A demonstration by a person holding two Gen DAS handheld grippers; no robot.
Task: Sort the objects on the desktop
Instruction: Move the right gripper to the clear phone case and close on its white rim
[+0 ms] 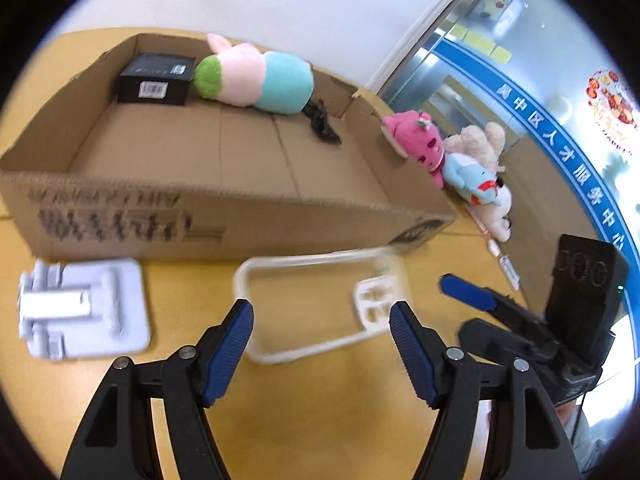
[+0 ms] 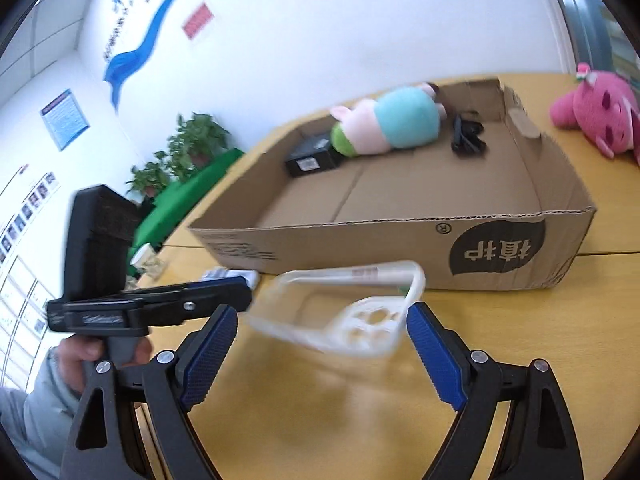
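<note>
Left wrist view showed the left gripper (image 1: 322,322) spread wide and empty above a clear phone case (image 1: 320,304) lying on the yellow table (image 1: 320,420), just in front of the cardboard box (image 1: 224,216). A white stand (image 1: 82,312) lay to the case's left. Inside the box rested a black carton (image 1: 154,80), a pastel plush (image 1: 256,76) and a small black item (image 1: 322,124). Pink (image 1: 418,142) and beige-blue plush toys (image 1: 478,172) lay outside, beside the box. Right wrist view showed the right gripper (image 2: 322,332) likewise wide, holding nothing, close to the case. Sorting appeared partly done: three items boxed, several left.
</note>
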